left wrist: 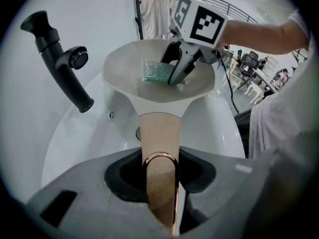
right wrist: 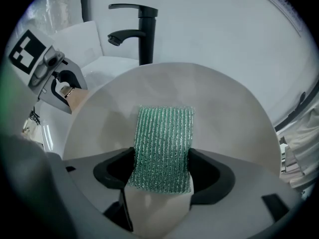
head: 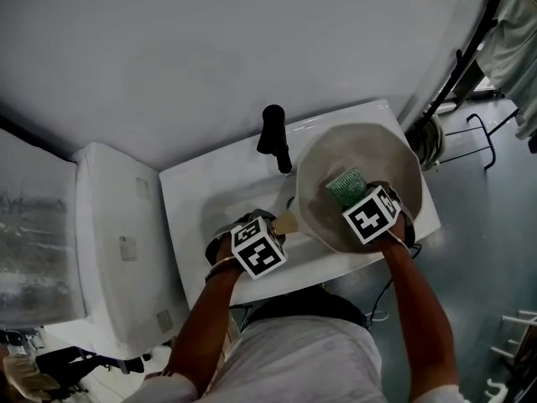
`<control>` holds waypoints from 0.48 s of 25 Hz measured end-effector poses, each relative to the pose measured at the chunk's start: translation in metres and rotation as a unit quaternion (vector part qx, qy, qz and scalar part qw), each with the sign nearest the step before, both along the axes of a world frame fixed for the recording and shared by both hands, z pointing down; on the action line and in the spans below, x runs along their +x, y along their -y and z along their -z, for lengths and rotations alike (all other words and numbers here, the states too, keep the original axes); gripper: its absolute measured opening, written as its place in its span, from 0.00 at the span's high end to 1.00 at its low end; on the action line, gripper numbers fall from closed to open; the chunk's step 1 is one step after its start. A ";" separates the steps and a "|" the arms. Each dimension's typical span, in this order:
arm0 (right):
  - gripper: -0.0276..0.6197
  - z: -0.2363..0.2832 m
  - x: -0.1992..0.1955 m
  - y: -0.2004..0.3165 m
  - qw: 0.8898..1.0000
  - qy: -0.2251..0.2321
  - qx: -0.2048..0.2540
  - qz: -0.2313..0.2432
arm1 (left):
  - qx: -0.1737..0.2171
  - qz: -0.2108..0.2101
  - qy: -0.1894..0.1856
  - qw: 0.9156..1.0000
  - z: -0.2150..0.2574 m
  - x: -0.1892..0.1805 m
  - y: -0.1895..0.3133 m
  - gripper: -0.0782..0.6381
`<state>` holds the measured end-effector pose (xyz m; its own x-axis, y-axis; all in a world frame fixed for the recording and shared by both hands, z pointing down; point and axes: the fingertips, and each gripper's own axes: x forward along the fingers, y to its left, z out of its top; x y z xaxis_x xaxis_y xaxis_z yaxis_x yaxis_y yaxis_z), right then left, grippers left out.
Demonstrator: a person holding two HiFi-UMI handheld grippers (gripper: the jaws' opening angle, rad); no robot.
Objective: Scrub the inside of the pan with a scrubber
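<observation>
Scrubbing inside the pan, held over the sink

Our right gripper (right wrist: 160, 176) has its jaws closed on the green scrubber (right wrist: 163, 138), whose free end lies against the inside of the pan (head: 369, 145), so the pad rather than the jaws meets the surface. Our left gripper (left wrist: 160, 183) clamps the pan handle (left wrist: 158, 133), we judge to steady the pan over the sink (head: 191, 193) against the rubbing. Bare pan surface surrounds the pad on every side. The black faucet (head: 274, 137) stands just beside the rim, crowding that edge.

one pan (head: 373, 141), one scrubber (head: 346, 185), one faucet (head: 273, 137)
</observation>
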<state>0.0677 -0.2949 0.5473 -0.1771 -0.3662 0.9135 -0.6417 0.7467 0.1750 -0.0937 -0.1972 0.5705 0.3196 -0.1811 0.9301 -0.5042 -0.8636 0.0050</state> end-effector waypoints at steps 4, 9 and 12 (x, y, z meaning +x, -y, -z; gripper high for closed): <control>0.43 0.007 0.019 0.006 1.000 -0.006 0.008 -0.019 | -0.002 -0.001 -0.001 1.000 0.000 0.000 0.000 0.68; 0.43 0.014 0.036 0.012 0.999 -0.013 0.020 -0.037 | -0.003 -0.005 -0.002 1.000 0.000 0.000 -0.001 0.68; 0.43 0.021 0.039 0.010 0.999 -0.011 0.027 -0.040 | -0.005 -0.008 -0.001 1.000 -0.001 0.000 -0.001 0.68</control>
<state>0.1064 -0.3046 0.5263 -0.1258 -0.4270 0.8955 -0.6942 0.6827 0.2280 -0.0933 -0.1959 0.5717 0.3234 -0.1663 0.9315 -0.4910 -0.8710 0.0150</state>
